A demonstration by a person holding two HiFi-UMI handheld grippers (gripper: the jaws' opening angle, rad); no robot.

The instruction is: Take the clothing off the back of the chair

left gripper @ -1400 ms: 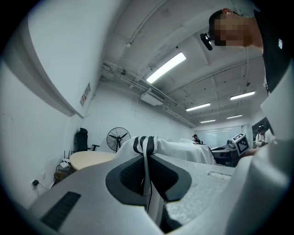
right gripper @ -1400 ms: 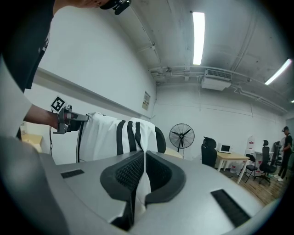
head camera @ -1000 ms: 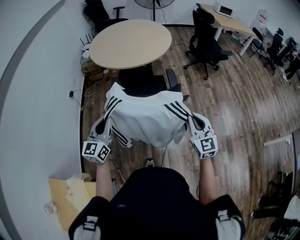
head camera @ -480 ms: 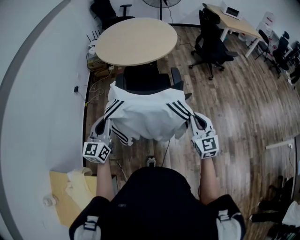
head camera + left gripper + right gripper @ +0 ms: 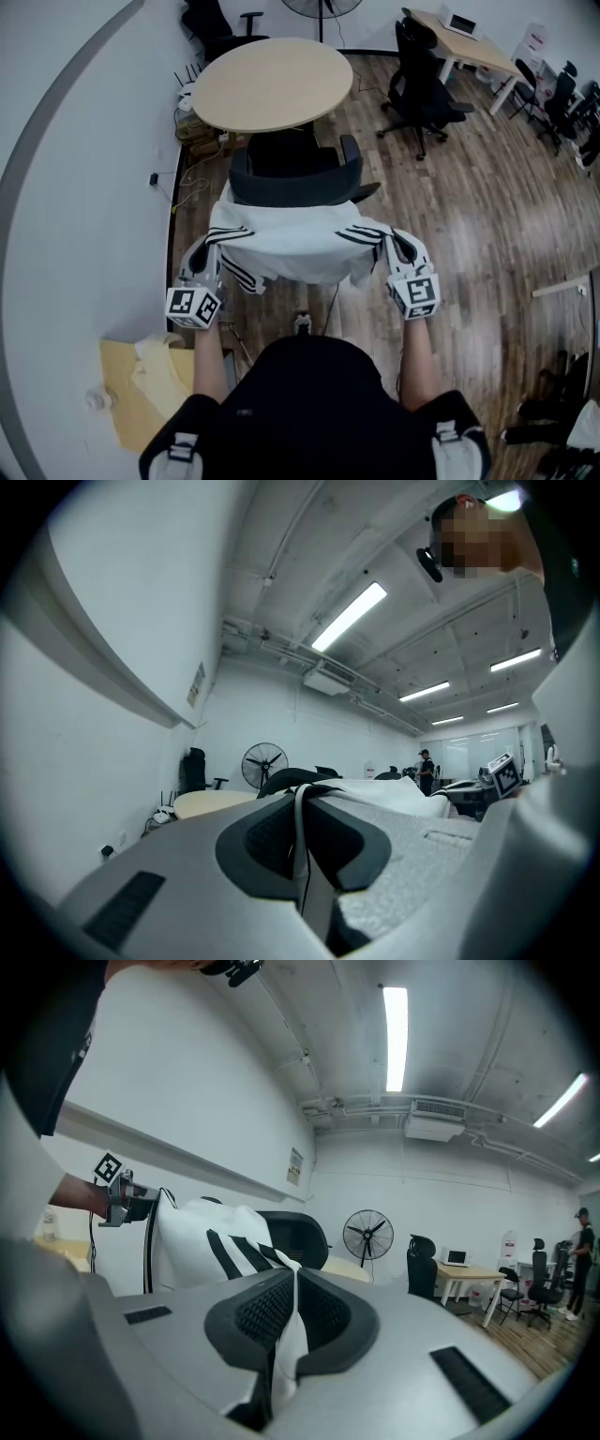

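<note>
Left claw (image 5: 200, 253) is clamped on one side of the shirt (image 5: 295, 246); in the left gripper view a thin fold of white cloth runs between its closed jaws. Right claw (image 5: 399, 247) is likewise clamped on the other side, with striped white cloth pinched between its jaws in the right gripper view. The shirt, white with black stripes, hangs spread between the two claws on the person's side of the chair (image 5: 291, 180). Its far edge lies along the top of the chair's back; whether it touches there I cannot tell. Beyond the chair stands a round table (image 5: 272, 82).
</note>
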